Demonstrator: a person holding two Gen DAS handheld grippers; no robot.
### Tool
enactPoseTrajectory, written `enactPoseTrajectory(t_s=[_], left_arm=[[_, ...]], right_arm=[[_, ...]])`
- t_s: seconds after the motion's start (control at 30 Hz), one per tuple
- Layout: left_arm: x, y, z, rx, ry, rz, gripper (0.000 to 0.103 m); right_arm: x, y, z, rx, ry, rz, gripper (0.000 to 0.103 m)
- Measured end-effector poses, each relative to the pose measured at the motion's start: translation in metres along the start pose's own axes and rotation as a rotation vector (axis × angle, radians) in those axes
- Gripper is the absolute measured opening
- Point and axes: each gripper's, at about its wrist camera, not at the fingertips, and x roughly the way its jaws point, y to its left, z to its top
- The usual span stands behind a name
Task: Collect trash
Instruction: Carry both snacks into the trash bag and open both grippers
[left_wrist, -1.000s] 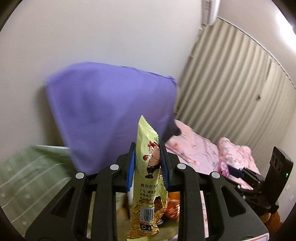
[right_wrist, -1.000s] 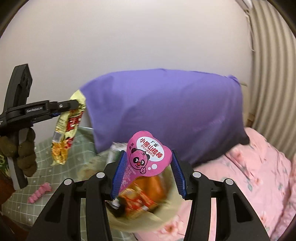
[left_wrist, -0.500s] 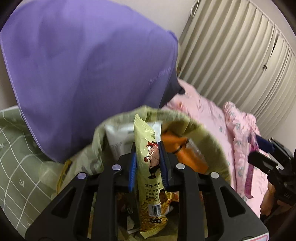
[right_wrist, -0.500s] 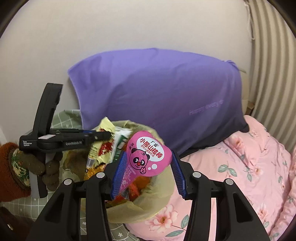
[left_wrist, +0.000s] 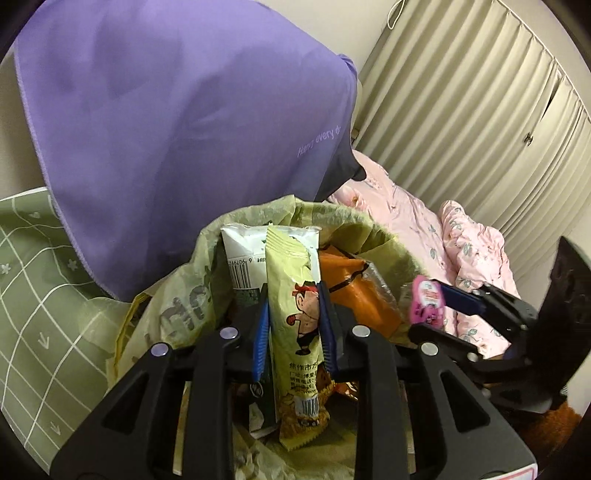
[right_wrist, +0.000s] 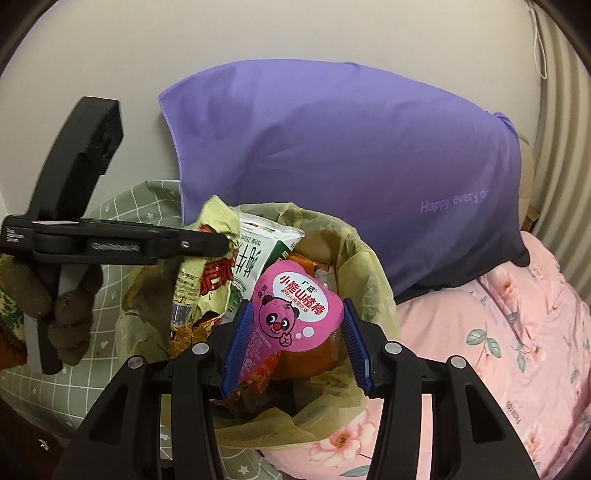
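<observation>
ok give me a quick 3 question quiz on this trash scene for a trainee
1. True or false: the left claw is clamped on a yellow snack wrapper.
2. What does the right claw hold?
A. a pink panda packet
B. a glass bottle
C. nothing
3. Fill in: both items hang over the open ____ bag, which leans by the purple pillow.

Key: 1 true; 2 A, the pink panda packet; 3 trash.

Both our wrist cameras look steeply down along their fingers, close over the yellow-lined trash bin (left_wrist: 207, 254) (right_wrist: 373, 266), left from its left edge, right from its right, sharing the purple pillow (left_wrist: 177, 122) (right_wrist: 351, 166) behind.
</observation>
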Motion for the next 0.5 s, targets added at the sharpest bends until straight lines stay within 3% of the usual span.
enactPoseTrajectory(t_s=[0.13,0.27,0.47,0.5], left_arm=[[-0.004,-0.001,0.000,0.001,0.030,-0.007,0.025],[-0.007,-0.001,0.003,-0.028,0.024,-0.006,0.044],[-0.029,-0.001,0.007,-0.058,-0.046,0.021,0.053],[-0.037,0.000,0.006,-0.070,-0.070,0.042,0.055]], right_arm=[[0.005,-0.001,-0.001,0.007,0.006,0.000,0.046],[0.005,-0.002,-0.002,0.022,0.011,0.043,0.046],[0.008,-0.002,-0.005,0.031,0.018,0.043,0.048],[0.009,-0.002,-0.006,0.037,0.019,0.047,0.054]])
